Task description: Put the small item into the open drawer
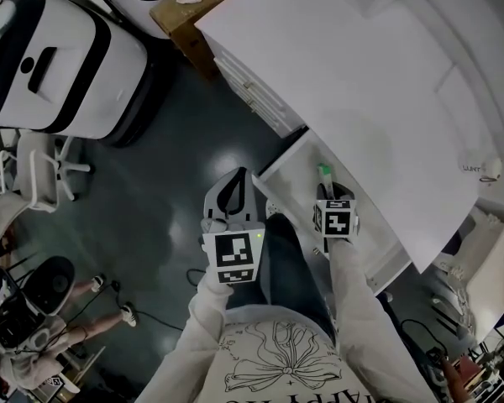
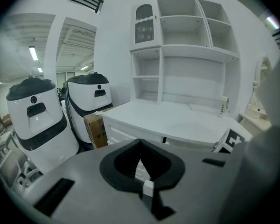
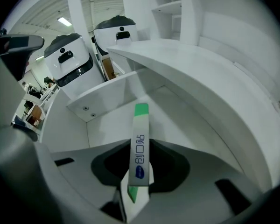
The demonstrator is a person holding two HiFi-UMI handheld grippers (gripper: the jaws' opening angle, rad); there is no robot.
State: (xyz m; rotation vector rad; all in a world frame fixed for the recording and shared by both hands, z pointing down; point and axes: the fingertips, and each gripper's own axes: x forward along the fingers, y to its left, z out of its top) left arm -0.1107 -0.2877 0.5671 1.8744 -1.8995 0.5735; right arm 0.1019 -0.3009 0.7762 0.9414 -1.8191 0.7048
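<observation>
1. White desk (image 1: 353, 74) and dark floor (image 1: 176, 133) are filling your head view, with the open drawer (image 1: 296, 175) jutting out beneath the desktop.
2. Your right gripper (image 3: 138, 174) is pinching a flat, glossy white strip (image 3: 140, 146) with green ends, poised over the drawer's smooth floor. Only that gripper's view is showing its blue print.
3. Your left gripper (image 2: 141, 167) is hovering closed and empty. Its view alone is showing the hutch's (image 2: 186, 41) boxy open shelves.

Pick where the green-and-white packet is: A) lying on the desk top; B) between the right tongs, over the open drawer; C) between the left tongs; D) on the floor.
B: the right gripper view shows the packet gripped in the right tongs, with the open drawer beyond it.
</observation>
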